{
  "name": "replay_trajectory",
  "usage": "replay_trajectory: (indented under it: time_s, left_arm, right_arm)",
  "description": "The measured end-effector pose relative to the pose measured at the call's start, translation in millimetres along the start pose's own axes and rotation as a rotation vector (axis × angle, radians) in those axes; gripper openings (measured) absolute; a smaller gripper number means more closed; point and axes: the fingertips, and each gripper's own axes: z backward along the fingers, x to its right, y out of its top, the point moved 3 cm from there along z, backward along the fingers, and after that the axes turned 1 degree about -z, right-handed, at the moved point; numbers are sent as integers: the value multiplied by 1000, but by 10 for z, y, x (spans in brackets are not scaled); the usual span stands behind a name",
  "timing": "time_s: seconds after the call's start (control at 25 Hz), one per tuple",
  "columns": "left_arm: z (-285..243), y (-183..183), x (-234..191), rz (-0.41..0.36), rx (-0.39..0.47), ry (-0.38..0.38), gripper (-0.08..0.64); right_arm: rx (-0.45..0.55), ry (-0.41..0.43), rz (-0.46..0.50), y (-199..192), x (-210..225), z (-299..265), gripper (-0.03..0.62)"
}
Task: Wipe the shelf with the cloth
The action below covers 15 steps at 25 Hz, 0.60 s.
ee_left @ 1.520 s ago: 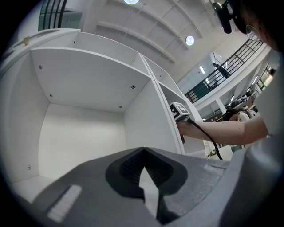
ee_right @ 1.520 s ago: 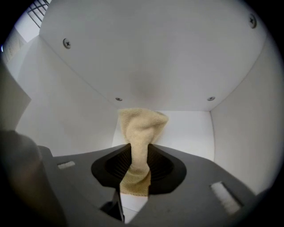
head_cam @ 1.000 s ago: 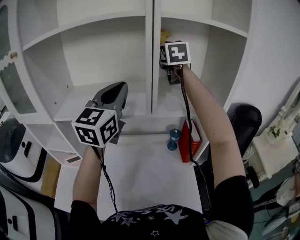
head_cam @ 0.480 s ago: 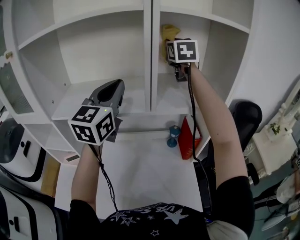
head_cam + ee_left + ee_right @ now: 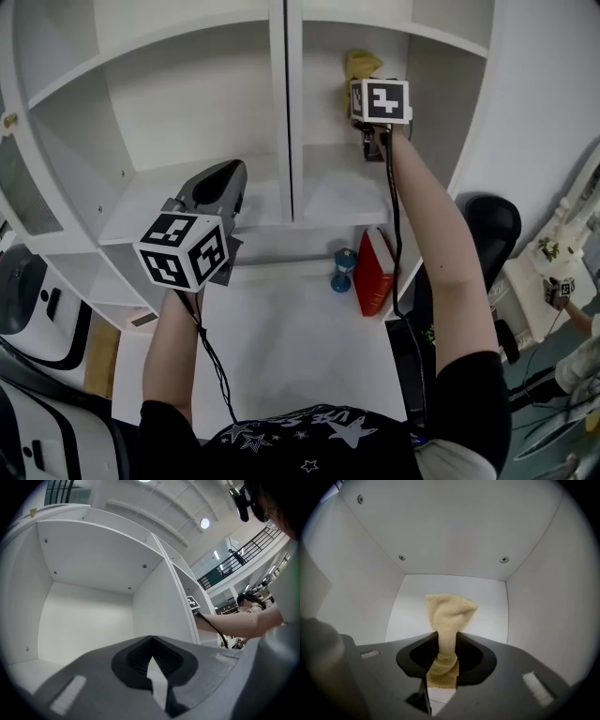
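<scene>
Cloth (image 5: 447, 620), pale yellow and terry-textured, is pinched between the two jaws of the right gripper (image 5: 443, 644). The jaws press on it from both sides, closed as far as the bunched fabric allows. A short end hangs below the jaws, and a longer, twisted end stands up ahead of them, toward the white back wall of the compartment. Whether the fabric touches that wall cannot be told.

From the head view, the person's right arm reaches into the upper part of the right-hand compartment of a white shelf unit (image 5: 328, 192). The yellow fabric shows just above the gripper's marker cube (image 5: 380, 100).

The left gripper (image 5: 151, 660) is held in front of the left-hand compartment, just above its board. Its jaws meet at the tips with nothing between them, and it touches no surface that can be seen.

On a lower board, below the right arm, a red book (image 5: 375, 272) stands just beside a small blue object (image 5: 345, 272).
</scene>
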Motion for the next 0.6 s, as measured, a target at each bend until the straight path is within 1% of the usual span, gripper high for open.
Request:
replay_trajectory:
  time_s: [0.16,0.32,0.4,0.48,0.6]
  left_arm:
    - [1,-1,30,1,1,-6,1]
    - [-12,-26,30,0,-14,-8,1]
    - [-6,-28,21,-3,-18,-8,1]
    - [1,-25,16,-3,-18,-8,1]
    - [8,-27,17,0,-19,-9,1]
  right_arm:
    - [-14,-63,-17,-50,208,53,133]
    - [-26,-102,-6,-84,332,63,133]
    - [-33,-132,-23,-113,398,79,133]
    - [-43,-167,-59,-149,471,104,132]
    - [-47,-178,-75,-150,502,111,130]
